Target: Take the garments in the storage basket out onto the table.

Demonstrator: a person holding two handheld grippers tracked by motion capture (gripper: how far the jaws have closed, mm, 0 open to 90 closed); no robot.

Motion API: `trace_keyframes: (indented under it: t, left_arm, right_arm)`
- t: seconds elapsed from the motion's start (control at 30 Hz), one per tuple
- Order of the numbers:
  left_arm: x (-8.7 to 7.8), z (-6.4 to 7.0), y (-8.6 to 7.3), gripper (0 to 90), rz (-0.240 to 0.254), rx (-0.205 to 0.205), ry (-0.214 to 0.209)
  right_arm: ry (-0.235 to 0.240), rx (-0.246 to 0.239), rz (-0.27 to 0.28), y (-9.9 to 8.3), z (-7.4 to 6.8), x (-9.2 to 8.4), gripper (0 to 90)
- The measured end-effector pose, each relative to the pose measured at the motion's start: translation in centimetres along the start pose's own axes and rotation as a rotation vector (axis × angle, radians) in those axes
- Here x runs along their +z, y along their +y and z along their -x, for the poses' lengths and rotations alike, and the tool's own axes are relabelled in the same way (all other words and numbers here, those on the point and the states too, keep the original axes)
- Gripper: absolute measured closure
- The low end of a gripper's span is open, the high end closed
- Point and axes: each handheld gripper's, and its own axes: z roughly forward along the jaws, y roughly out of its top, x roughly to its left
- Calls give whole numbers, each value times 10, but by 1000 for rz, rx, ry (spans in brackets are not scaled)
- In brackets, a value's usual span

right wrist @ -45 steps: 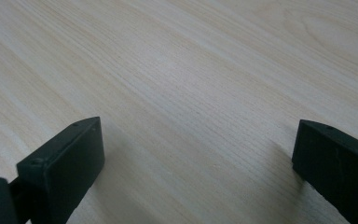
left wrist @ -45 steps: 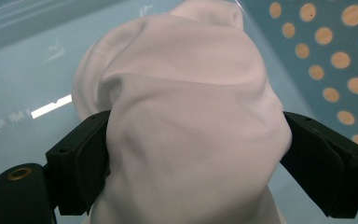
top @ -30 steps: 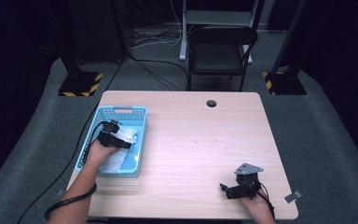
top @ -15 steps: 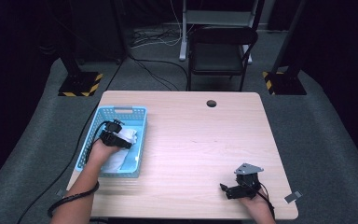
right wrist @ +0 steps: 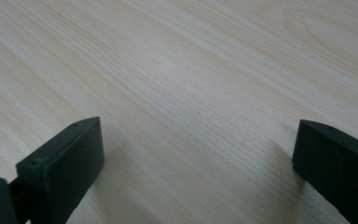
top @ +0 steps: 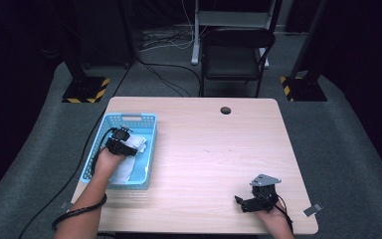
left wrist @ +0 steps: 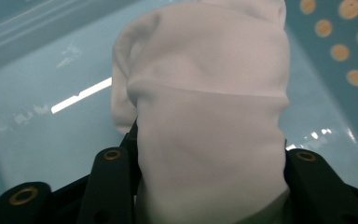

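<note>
The white cloth lies inside the blue basket, at the left side of the bench. The left gripper is down in the basket; its jaws have just been closing and now press the cloth from both sides. The right gripper rests near the front right edge of the bench, its jaws wide apart over bare wood.

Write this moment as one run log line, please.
left gripper: jaws just closed on white cloth | cloth in blue basket | right gripper: open over table
</note>
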Motion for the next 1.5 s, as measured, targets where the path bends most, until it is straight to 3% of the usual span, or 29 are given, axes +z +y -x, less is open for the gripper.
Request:
trace_keyframes:
  t: [0.3,0.67,0.93,1.5]
  left_arm:
    - [-26,3,6,574,53,27,-5]
    - [-56,-3,6,586,81,25,19]
    - [-71,-8,2,584,116,3,-8]
    - [-96,13,15,585,157,60,-45]
  right_arm:
    - [0,0,0,0,0,0,14]
    - [-1,0,-1,0,0,0,15]
    - [-1,0,0,0,0,0,15]
    - [-1,0,0,0,0,0,15]
